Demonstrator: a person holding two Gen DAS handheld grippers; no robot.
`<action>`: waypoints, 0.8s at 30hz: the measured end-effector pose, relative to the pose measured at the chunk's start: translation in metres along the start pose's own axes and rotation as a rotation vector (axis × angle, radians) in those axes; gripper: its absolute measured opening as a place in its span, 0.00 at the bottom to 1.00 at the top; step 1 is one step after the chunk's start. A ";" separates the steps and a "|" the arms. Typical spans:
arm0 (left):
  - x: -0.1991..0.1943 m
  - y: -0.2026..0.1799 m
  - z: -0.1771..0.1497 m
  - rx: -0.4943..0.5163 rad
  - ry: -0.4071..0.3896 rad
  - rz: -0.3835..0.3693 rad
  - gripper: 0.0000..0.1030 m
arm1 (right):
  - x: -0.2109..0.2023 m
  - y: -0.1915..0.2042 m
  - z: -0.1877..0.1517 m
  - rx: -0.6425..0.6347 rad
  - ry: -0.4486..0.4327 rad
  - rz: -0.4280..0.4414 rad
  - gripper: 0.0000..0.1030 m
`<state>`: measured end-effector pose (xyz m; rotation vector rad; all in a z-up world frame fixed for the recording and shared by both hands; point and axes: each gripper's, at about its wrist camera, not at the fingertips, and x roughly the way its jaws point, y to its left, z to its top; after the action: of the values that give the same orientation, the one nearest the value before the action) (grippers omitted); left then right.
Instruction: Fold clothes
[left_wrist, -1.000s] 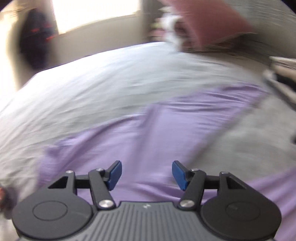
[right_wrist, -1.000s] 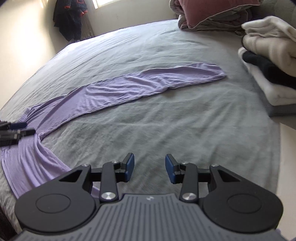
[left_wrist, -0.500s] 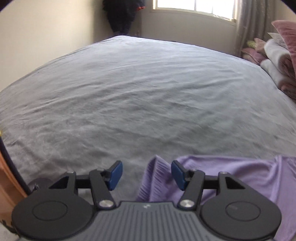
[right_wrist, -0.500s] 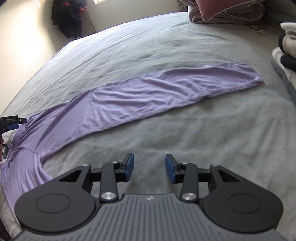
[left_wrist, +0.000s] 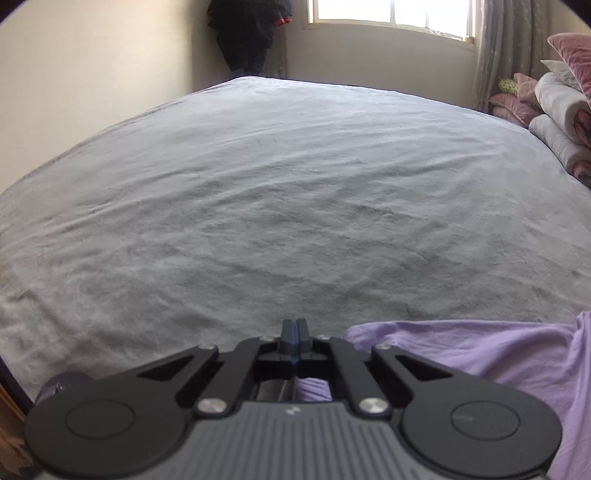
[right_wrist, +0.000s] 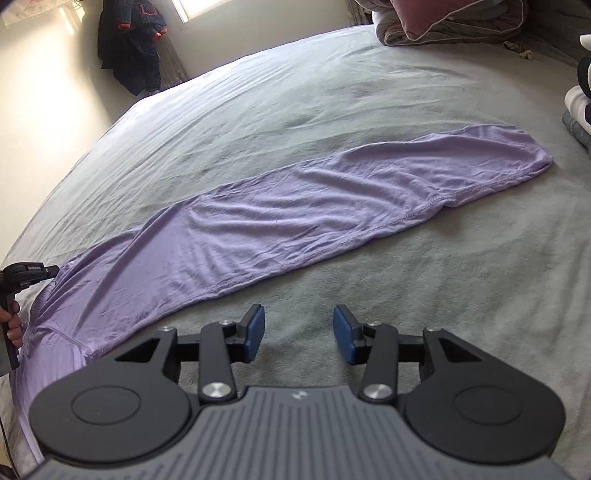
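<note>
- Two grippers work over one bed (right_wrist: 332, 92) covered in a grey sheet; a long lilac garment (right_wrist: 295, 221) lies stretched across it.
- In the right wrist view, at the far left edge, a hand (right_wrist: 13, 325) grips the handle of the left gripper (right_wrist: 31, 273), whose tip sits at the crumpled left end of the garment.
- In the left wrist view, the left gripper (left_wrist: 294, 330) has its fingers (left_wrist: 288, 332) pressed together. Lilac cloth shows just behind the blue pads and runs off to the right, but whether the pads actually pinch it I cannot tell.
- A dark coat (right_wrist: 131, 48) hangs in the corner of the room beyond the bed, beside a bright window (left_wrist: 391, 14).
- The garment runs from the near left of the bed up toward the far right, flat and lightly wrinkled, with a stitched hem along its near edge and a rounded end at the right.
- The right gripper (right_wrist: 299, 334) hovers over bare sheet just in front of the garment's near edge. Its fingers (right_wrist: 255, 332) are spread and opening, with nothing but sheet between them.
- At the far right, folded blankets and a pink pillow (right_wrist: 443, 16) are piled at the head of the bed, and a stack of white and dark folded things (right_wrist: 580, 99) sits at the right edge.
</note>
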<state>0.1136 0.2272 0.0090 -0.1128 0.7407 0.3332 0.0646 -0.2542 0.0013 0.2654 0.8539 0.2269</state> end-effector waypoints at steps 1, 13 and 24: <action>0.000 0.004 0.001 -0.022 0.004 -0.020 0.00 | -0.001 0.000 0.000 0.000 -0.003 0.000 0.44; 0.005 0.030 -0.001 -0.207 0.032 -0.145 0.29 | 0.035 0.090 0.047 -0.216 -0.055 0.188 0.51; 0.006 0.027 -0.003 -0.168 0.026 -0.165 0.16 | 0.138 0.207 0.082 -0.479 0.039 0.280 0.51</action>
<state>0.1067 0.2533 0.0029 -0.3358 0.7230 0.2363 0.1964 -0.0288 0.0207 -0.0711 0.7736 0.6881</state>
